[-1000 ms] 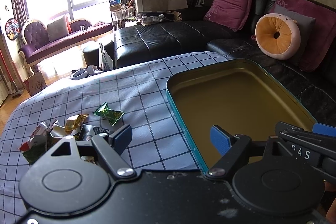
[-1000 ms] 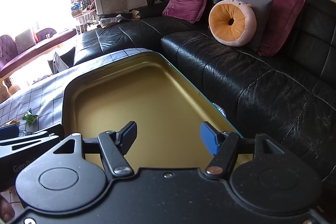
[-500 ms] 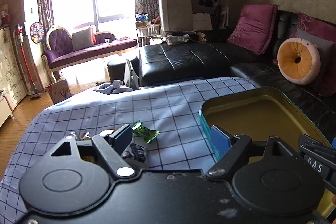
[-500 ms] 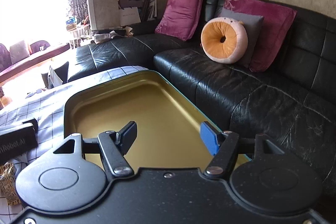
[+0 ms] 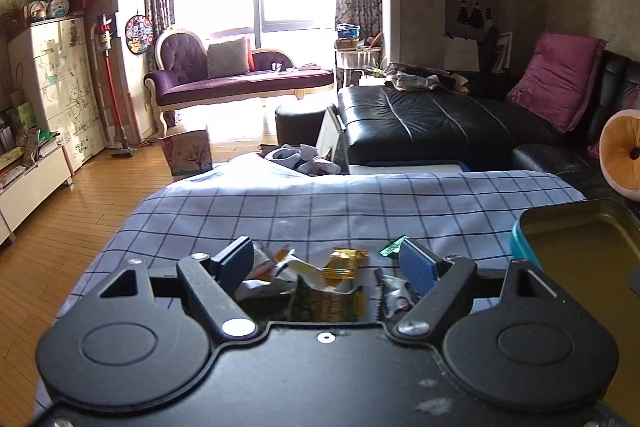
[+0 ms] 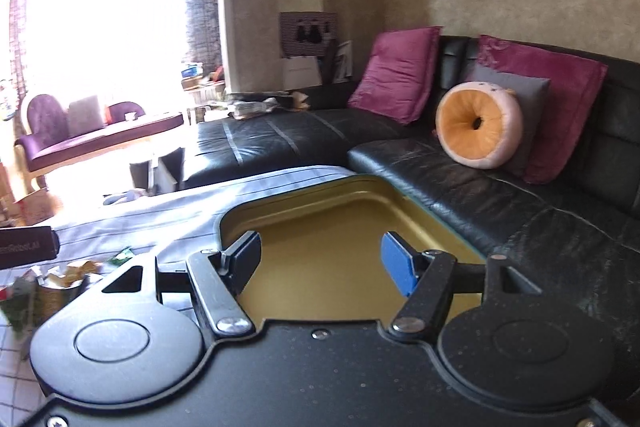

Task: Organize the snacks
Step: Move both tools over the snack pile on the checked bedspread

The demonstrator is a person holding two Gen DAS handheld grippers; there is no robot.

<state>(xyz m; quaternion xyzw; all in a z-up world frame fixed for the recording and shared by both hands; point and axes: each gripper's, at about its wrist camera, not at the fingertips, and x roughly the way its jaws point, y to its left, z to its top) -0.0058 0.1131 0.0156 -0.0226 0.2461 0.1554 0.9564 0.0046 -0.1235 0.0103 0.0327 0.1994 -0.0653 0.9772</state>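
A: Left gripper (image 5: 326, 259)?
B: Jaws spread wide, gripping nothing, poised over the snack wrappers (image 5: 320, 279) heaped on the checked tablecloth (image 5: 320, 203). A gold-wrapped candy (image 5: 343, 262) lies between the fingers.
A: Right gripper (image 6: 320, 259)?
B: Jaws likewise released, empty, above the gold-lined tin (image 6: 320, 215). The tin sits on the worktop, right of the heap, near the black leather sofa (image 6: 520, 203).

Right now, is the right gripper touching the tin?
Apart. The right wrist view shows the right gripper open above the tin, whose gold floor shows between its fingers.
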